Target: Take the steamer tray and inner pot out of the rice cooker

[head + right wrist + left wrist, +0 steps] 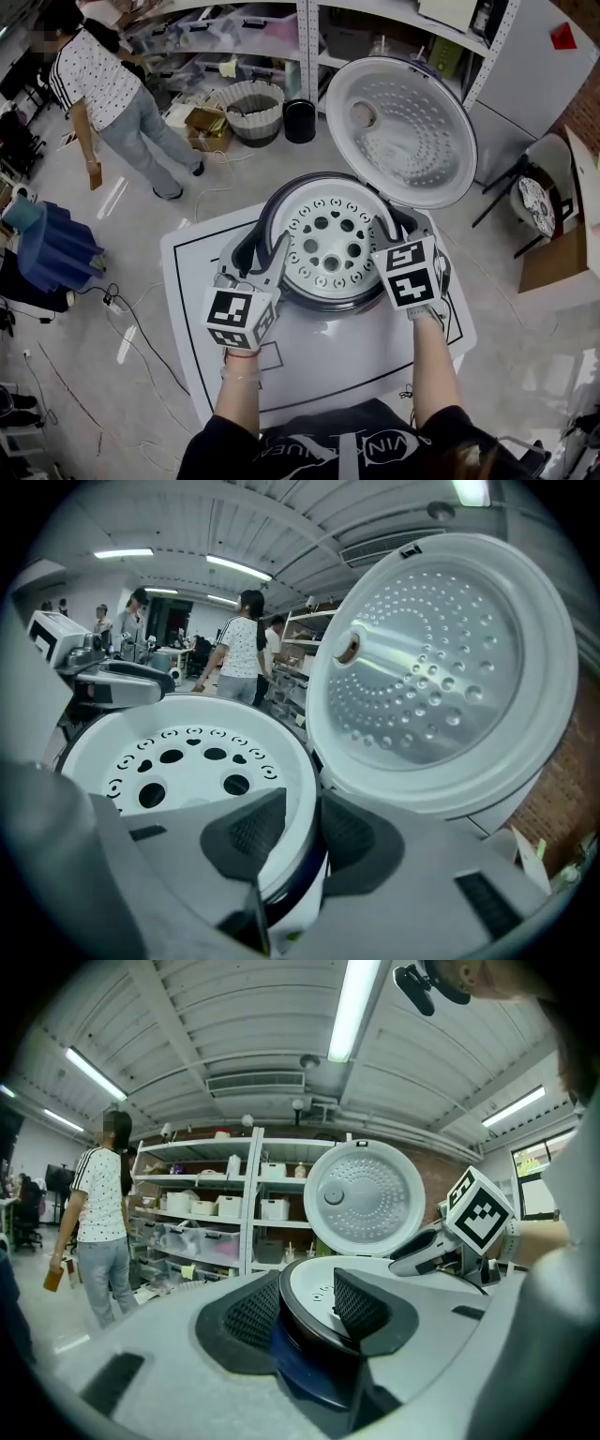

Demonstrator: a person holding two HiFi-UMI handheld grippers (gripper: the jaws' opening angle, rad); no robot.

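Note:
The rice cooker (330, 319) stands open on a white table (328, 370), its lid (403, 131) tipped back. Inside sits the white steamer tray (328, 248) with round and heart-shaped holes, over a dark inner pot rim. My left gripper (262, 255) straddles the left side of the rim, one pad inside and one outside (305, 1307), pressed on it. My right gripper (398, 230) clasps the right side of the rim the same way (302, 827). The pot below the tray is hidden. Each gripper shows in the other's view: right gripper (441, 1246), left gripper (112, 682).
A person (112, 94) stands at the far left beside shelves (244, 37) with bins. A basket (253, 111) and a black bin (300, 120) sit on the floor behind the cooker. A blue-covered seat (52, 248) and cables lie at left; a chair (539, 202) at right.

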